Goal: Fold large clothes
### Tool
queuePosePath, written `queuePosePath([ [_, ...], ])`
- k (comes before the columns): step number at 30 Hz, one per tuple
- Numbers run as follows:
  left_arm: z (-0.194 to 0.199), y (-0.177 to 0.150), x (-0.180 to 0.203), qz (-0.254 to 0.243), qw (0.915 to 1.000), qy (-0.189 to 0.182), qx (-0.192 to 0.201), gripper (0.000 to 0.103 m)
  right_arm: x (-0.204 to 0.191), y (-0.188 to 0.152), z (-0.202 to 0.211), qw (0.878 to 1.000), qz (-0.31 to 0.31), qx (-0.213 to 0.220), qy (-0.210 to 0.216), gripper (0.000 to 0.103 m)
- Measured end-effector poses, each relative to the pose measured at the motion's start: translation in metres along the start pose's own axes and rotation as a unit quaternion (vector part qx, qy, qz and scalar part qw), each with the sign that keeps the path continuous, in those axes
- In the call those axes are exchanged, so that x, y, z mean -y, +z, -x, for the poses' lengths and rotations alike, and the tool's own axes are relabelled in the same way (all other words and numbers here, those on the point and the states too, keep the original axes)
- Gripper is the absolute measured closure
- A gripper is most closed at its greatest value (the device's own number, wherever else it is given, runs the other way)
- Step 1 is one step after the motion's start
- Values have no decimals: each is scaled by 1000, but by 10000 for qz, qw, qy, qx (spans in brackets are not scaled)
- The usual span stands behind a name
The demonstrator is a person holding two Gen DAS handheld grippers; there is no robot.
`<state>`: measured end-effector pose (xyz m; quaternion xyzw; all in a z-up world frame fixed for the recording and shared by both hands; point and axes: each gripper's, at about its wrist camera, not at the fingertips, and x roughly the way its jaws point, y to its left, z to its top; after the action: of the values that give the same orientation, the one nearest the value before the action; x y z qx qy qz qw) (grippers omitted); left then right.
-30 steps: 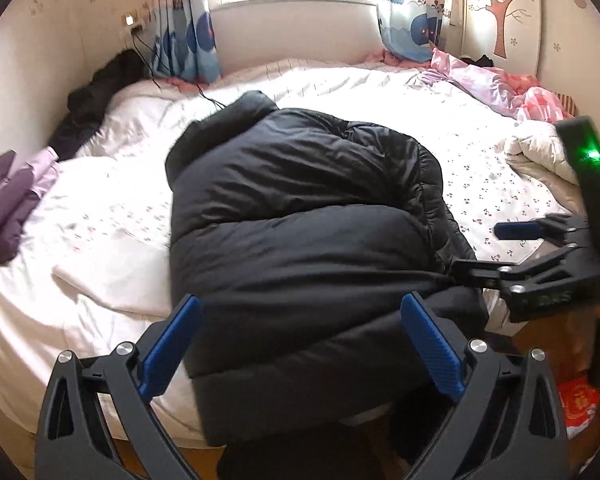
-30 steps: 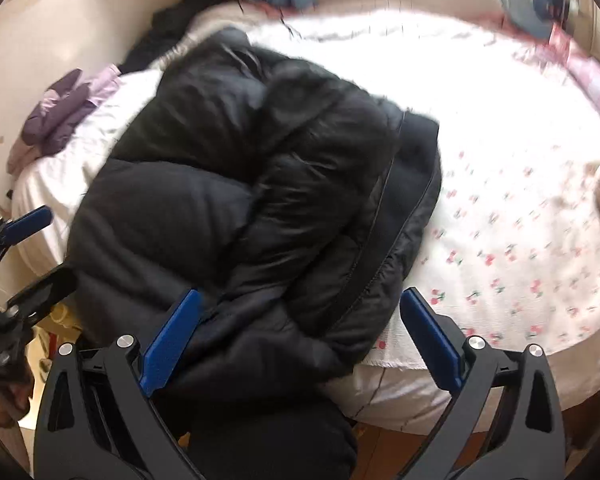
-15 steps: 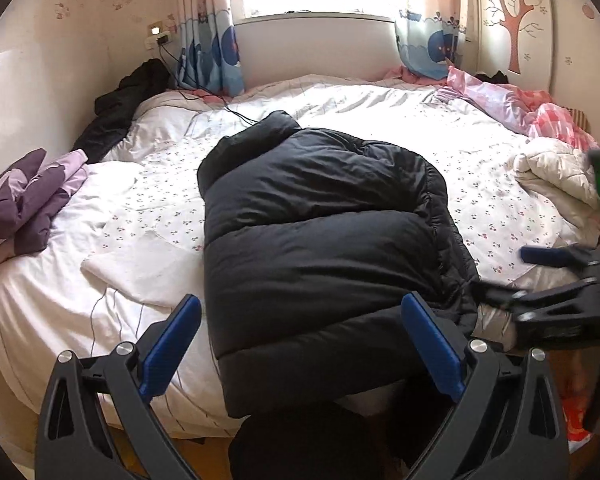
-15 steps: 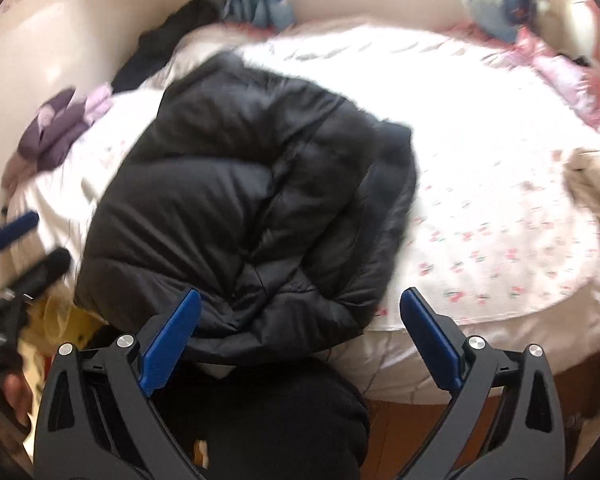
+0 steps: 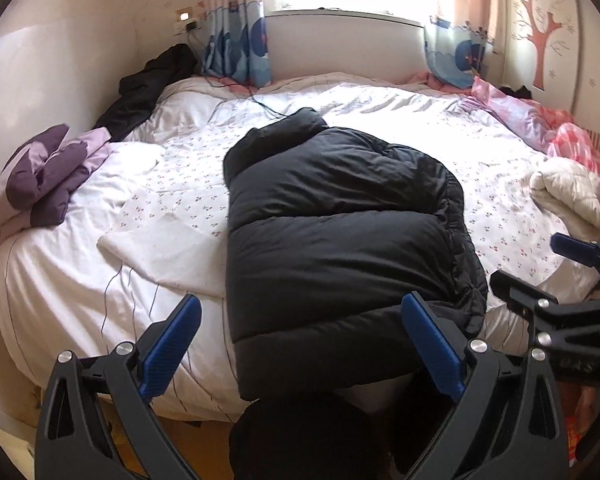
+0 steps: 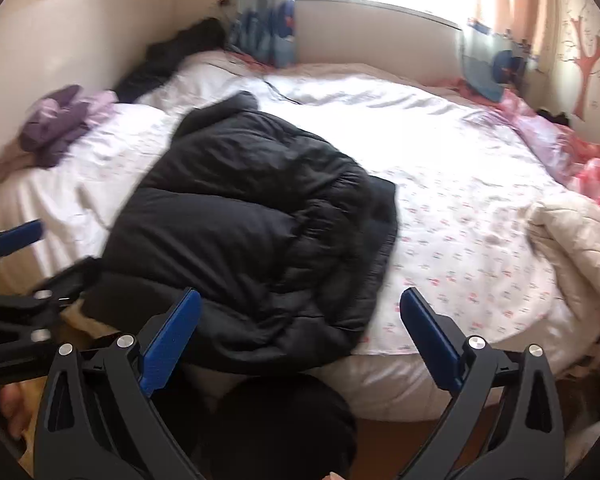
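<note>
**Black puffer jacket folded on bed, both grippers empty**

Black puffer jacket (image 5: 340,240) lies folded on the near half of the bed (image 5: 380,104), on the white flower-print sheet. Collar end points toward the window; hem end hangs over the near mattress edge. Folded layers are stacked, with the zip-side edge bunched along the right.

Left gripper (image 5: 300,344): 2 blue-padded fingers spread wide, nothing between them. It hovers off the near bed edge, in front of the jacket hem, not touching fabric.

Right gripper (image 6: 300,336): fingers likewise spread wide and empty, held off the near bed edge in front of the jacket's right front corner. Right wrist view is motion-blurred. In the left wrist view this gripper shows at the right margin, beside the jacket, apart from it.

Surroundings:
- Purple garment (image 5: 48,176) heaped at the bed's left side.
- Dark clothing (image 5: 148,88) against the left wall near the curtain (image 5: 240,52).
- Cream quilt (image 5: 572,196) and pink bedding (image 5: 540,124) on the right side of the bed.
- Person's dark-clothed leg (image 6: 284,428) visible below the jacket hem, between the fingers.
</note>
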<state>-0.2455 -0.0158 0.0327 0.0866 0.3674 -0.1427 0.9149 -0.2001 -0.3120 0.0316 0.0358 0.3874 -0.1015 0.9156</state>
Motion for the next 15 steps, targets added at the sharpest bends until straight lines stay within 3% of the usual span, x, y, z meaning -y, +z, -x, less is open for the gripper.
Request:
queuePosePath([
  [15,-15,-1,-10,57,9990,375,-224,7,-4,-1,-40,9986,-124,-511,-43,7],
])
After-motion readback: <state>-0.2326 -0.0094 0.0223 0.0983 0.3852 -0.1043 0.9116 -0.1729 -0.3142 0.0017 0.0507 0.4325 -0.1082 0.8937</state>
